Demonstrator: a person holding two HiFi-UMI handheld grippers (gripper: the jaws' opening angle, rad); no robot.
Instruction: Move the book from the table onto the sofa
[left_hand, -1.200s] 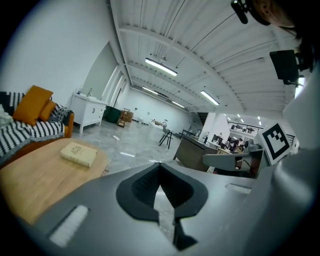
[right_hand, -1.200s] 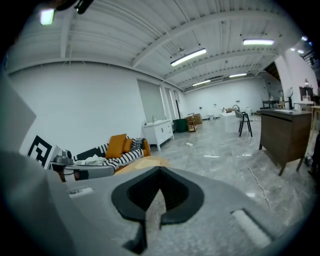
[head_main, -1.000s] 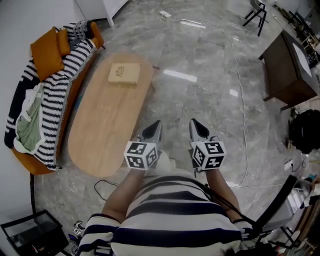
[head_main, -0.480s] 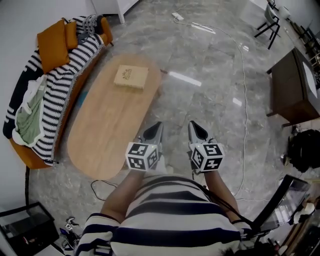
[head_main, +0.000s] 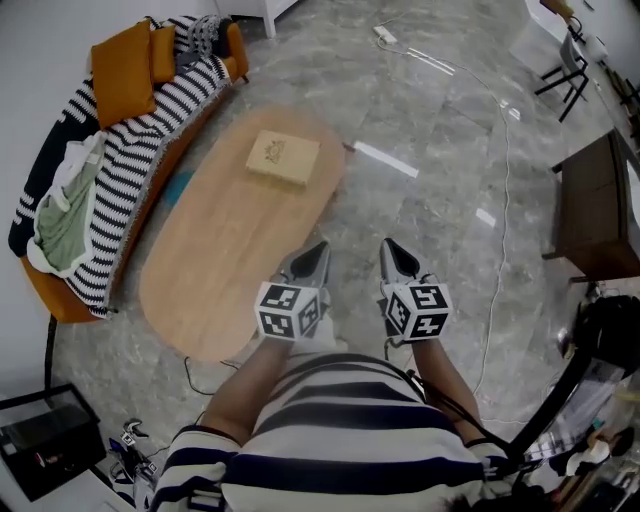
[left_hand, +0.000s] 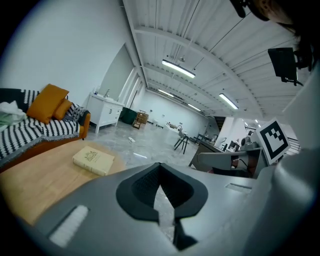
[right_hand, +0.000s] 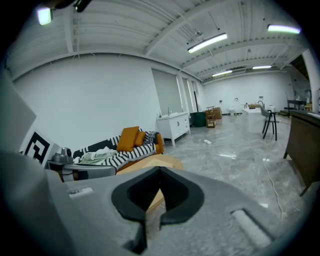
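A cream book (head_main: 284, 158) (left_hand: 93, 160) lies flat near the far end of the oval wooden table (head_main: 225, 260). The sofa (head_main: 110, 170) with a striped throw and orange cushions stands along the table's left side. My left gripper (head_main: 314, 254) and right gripper (head_main: 392, 252) are held side by side in front of the person's body, over the floor just past the table's near right edge, well short of the book. Both are shut with nothing between their jaws.
A green cloth (head_main: 62, 215) lies on the sofa seat. A white cable (head_main: 497, 210) runs across the marble floor at the right, near a dark wooden cabinet (head_main: 598, 215). A black box (head_main: 45, 445) sits at the lower left, and a white cabinet (left_hand: 106, 111) stands beyond the sofa.
The table, book and sofa have shifted right and nearer in the head view as the person walks toward them. Both grippers stay shut in front of the body.
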